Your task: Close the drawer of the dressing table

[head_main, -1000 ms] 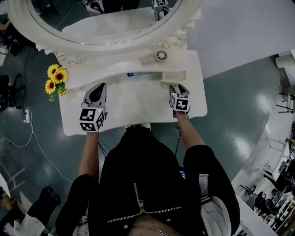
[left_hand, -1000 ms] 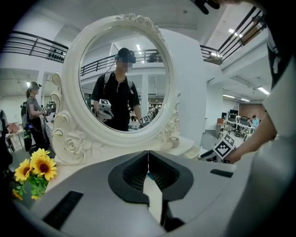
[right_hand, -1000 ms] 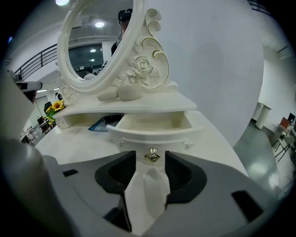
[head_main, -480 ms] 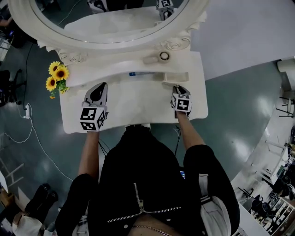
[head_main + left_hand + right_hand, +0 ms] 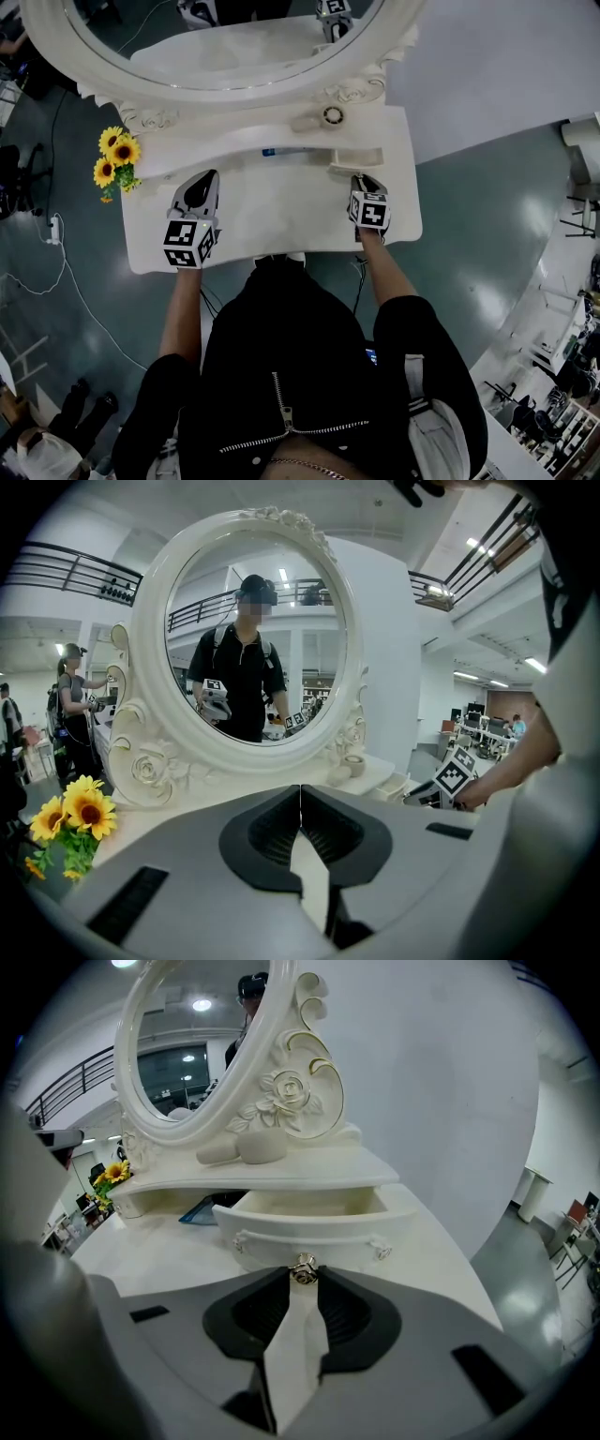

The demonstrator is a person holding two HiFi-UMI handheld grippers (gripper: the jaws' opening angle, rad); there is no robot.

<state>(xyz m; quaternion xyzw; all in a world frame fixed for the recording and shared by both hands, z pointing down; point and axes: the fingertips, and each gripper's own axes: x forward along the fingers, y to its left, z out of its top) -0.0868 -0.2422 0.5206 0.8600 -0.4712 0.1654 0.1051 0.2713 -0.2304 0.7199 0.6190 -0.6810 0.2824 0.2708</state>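
Both tongs are shut: the right tongs (image 5: pixel 302 1279) were just clenched on the knob (image 5: pixel 302 1269) ahead, so the drawer (image 5: pixel 314 1225) can be pushed in (left tongs (image 5: pixel 300 794) are empty).

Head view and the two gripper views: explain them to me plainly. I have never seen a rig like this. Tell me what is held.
There is no robot here. A person stands at a white dressing table with hand-operated tongs in each hand. The head view looks down from a camera on the person's head. Each gripper view comes from a camera riding on one pair of tongs, looking along its jaws. The table carries an oval mirror, sunflowers at its left end and a small open drawer. The left tongs are shut and empty, over the tabletop. The right tongs have just been closing and now pinch the drawer's metal knob.
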